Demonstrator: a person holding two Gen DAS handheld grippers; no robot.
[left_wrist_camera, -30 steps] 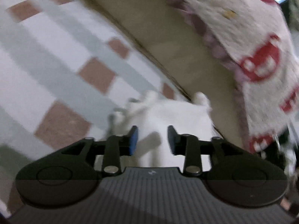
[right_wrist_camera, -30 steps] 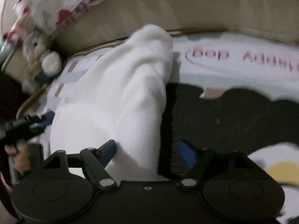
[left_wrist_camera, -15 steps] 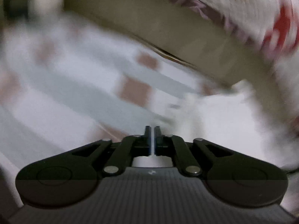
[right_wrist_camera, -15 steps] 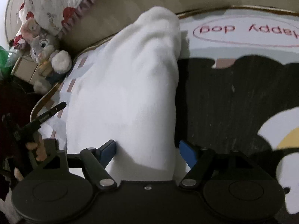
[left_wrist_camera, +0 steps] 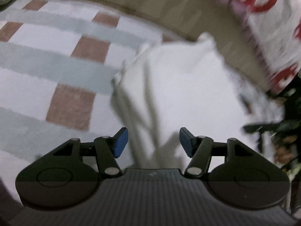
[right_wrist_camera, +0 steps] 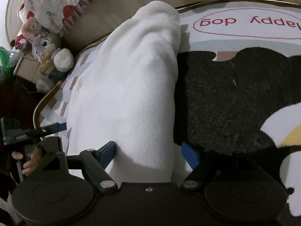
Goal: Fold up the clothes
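Left wrist view: left tool (left_wrist_camera: 153, 142) is standing wide open, blue pads apart, gripping nothing. White fleecy garment (left_wrist_camera: 180, 86) is lying straight ahead of it and running under the gap between the pads, bunched into long pleats on its left side. Picture is blurring, so whether cloth is touching the pads cannot be told. Garment is resting on a checked bed sheet with grey stripes and brown squares (left_wrist_camera: 56, 60), which is spreading left of the garment. Beige padded headboard (left_wrist_camera: 160, 9) is curving behind the garment; a white quilted pillow with red prints (left_wrist_camera: 269, 28) is leaning right of and behind the garment.

Right wrist view: right tool (right_wrist_camera: 148, 154) is also gaping wide, holding nothing, with the garment's near end (right_wrist_camera: 131, 94) sitting between its fingers. Garment's long axis is running away from this tool toward the headboard (right_wrist_camera: 116, 7), as a thick rolled or doubled-over hump. Left of the garment, the left tool (right_wrist_camera: 50, 129) is poking in at the garment's edge, a hand (right_wrist_camera: 28, 162) behind it. Both tools are at the near end, right one more squarely over the cloth. Right of the garment a black patch printed on the sheet (right_wrist_camera: 235, 98) is showing, with red lettering in an oval (right_wrist_camera: 244, 21) beyond it. A grey plush rabbit (right_wrist_camera: 49, 50) is sitting off left of the garment by the pillow (right_wrist_camera: 54, 5), clear of the work. Nothing is blocking either tool.
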